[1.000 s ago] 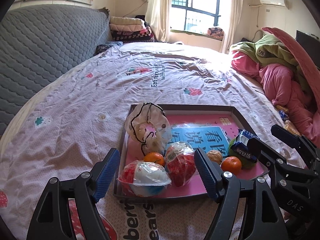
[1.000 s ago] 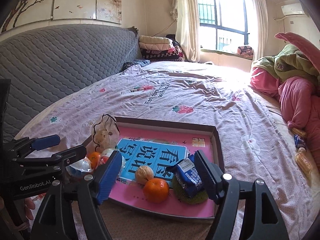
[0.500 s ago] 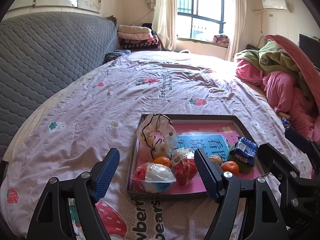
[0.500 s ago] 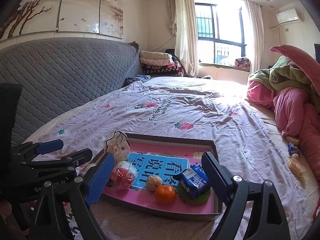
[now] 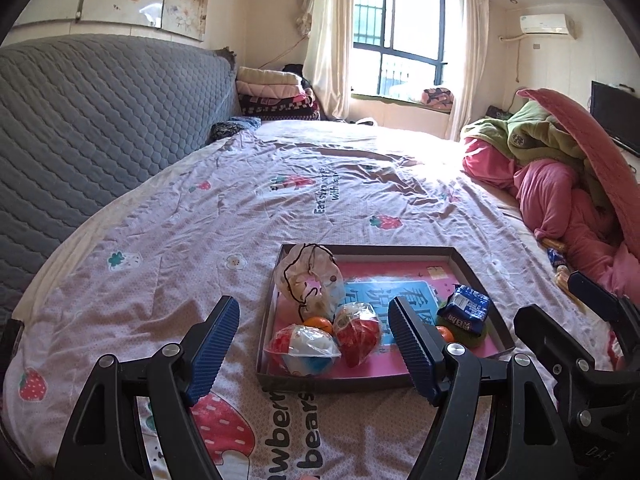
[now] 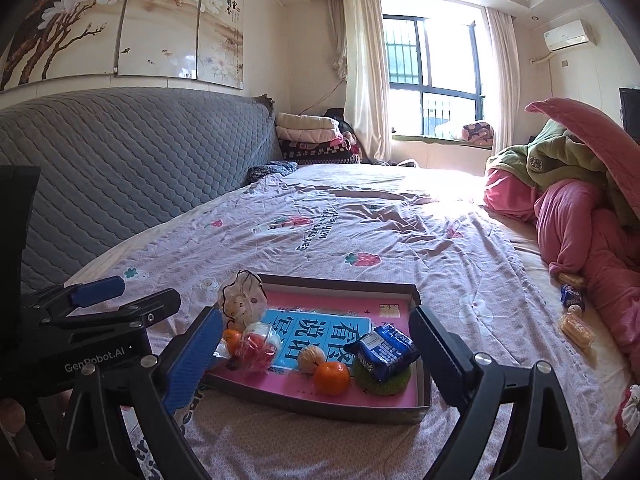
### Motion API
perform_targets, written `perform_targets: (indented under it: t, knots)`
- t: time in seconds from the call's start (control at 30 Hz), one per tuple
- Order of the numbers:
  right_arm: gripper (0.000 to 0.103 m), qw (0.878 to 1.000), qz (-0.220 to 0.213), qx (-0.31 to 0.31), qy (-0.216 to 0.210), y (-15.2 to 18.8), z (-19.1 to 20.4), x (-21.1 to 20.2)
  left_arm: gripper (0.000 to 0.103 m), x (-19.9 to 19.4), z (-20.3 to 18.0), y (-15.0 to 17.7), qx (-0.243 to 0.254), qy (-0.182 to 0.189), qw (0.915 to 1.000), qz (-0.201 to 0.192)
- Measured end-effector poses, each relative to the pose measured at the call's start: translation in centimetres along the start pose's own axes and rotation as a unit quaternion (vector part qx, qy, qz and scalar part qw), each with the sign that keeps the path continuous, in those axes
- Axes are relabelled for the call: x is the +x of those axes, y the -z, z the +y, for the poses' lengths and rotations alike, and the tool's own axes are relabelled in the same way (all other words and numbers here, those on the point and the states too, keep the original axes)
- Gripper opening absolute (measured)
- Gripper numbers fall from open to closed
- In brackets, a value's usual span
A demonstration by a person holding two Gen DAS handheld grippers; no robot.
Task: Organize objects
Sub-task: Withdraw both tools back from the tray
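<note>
A tray lies on the bed near its front edge, holding a blue packet on a green scrubber at its front right corner and an orange beside them. The left gripper and right gripper hover before the tray, jaws spread wide and empty.

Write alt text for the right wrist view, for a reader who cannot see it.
The open right gripper hangs empty over a shallow box tray on a bed, holding an orange, a blue snack packet on a green scrubber, and bagged items. The left gripper shows at left.
</note>
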State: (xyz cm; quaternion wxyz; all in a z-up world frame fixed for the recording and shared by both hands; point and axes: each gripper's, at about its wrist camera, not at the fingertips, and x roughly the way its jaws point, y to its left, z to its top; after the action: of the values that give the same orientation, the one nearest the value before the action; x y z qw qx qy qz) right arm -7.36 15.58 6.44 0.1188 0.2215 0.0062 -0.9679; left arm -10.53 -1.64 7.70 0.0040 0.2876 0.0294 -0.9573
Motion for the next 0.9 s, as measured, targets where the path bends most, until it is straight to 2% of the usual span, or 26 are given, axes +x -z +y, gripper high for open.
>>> perform_targets:
  t: [0.47, 0.9]
  knots:
    - [0.094, 1.0, -0.007, -0.001, 0.002, 0.5, 0.6, -2.9, 0.078, -1.9, -0.3, 1.6, 0.001, -0.008, 1.0, -0.002]
    - [0.094, 1.0, 0.012, 0.006, 0.013, 2.8, 0.2, -2.6, 0.078, -1.5, -0.8, 4.0, 0.0, -0.006, 0.9999, 0.014]
